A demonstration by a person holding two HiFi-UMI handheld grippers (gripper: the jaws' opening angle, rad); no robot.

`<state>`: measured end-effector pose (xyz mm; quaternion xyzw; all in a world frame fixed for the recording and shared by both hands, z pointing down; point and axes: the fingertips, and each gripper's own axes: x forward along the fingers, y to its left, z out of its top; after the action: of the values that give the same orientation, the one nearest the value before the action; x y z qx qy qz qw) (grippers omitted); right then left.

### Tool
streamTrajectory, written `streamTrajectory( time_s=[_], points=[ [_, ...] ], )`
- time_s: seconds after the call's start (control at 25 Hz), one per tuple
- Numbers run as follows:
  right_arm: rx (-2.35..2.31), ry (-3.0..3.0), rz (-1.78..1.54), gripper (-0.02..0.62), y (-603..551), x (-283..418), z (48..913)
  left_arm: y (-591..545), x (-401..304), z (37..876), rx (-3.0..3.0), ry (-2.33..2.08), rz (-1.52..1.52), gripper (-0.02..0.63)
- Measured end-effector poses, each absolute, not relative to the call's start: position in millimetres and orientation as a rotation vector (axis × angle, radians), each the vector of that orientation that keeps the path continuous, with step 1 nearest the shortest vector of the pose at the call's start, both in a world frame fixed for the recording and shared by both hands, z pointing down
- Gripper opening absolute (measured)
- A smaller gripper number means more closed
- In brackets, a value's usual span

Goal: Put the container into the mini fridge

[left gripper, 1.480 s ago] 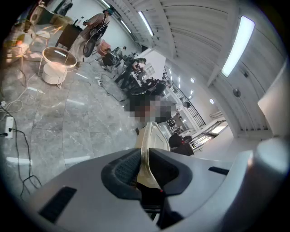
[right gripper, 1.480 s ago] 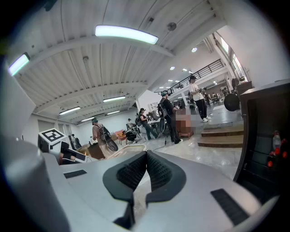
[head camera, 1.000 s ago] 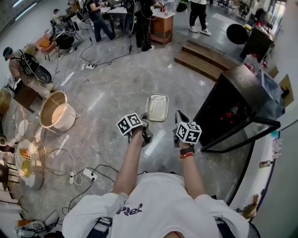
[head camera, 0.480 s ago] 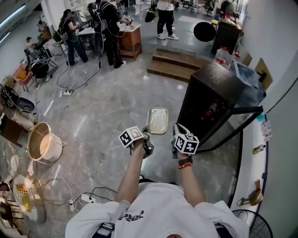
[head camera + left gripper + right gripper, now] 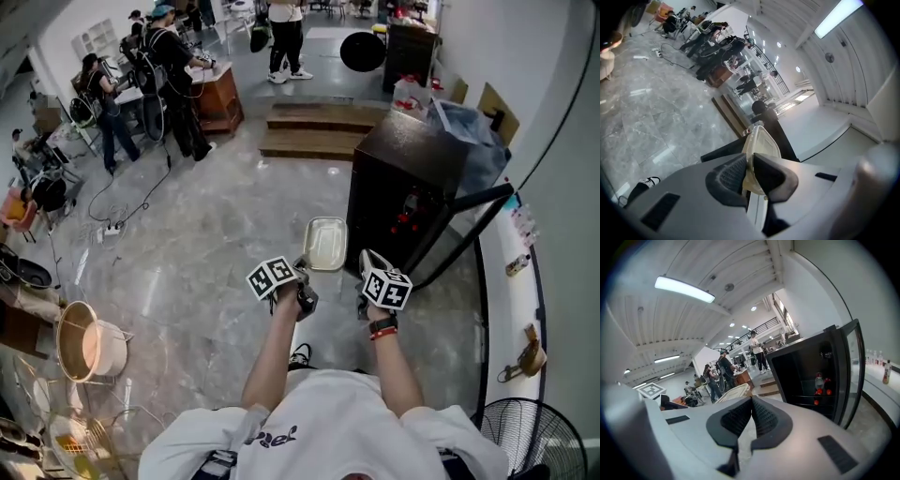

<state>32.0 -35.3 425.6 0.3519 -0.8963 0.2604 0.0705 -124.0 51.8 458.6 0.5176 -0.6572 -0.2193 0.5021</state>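
Clamping the container (image 5: 325, 244) at frame centre, left gripper (image 5: 302, 272) hangs before the open mini fridge (image 5: 405, 155), upper right; right gripper (image 5: 367, 263) closed, empty; insertion remains.

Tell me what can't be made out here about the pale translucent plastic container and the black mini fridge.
- Contents of the pale translucent plastic container: too small in the head view; edge-on in the left gripper view, its lower part behind the left gripper clamped on it.
- Inside of the black mini fridge: right gripper view shows small red items, too small to identify; lower shelves hidden by the shut, empty right gripper.
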Motion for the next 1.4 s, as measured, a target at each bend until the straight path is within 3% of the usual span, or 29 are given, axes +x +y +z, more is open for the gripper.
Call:
streamTrajectory(
  time_s=[0.48, 1.04, 1.4],
  points=[
    [1.270, -2.635, 0.814, 0.015, -72.3, 4.6, 429.6, -19.9, -151.8, 461.5, 1.372, -1.458, -0.421, 0.060],
    [1.619, -2.478, 0.861, 0.015, -89.9, 20.7, 462.3, -71.9, -154.7, 493.3, 1.486, -1.311, -0.281, 0.060],
    [1.765, -2.409, 0.631, 0.015, -90.4, 12.2, 451.8, -90.2, -160.0, 508.1, 1.539, -1.237, -0.241, 0.060]
  ],
)
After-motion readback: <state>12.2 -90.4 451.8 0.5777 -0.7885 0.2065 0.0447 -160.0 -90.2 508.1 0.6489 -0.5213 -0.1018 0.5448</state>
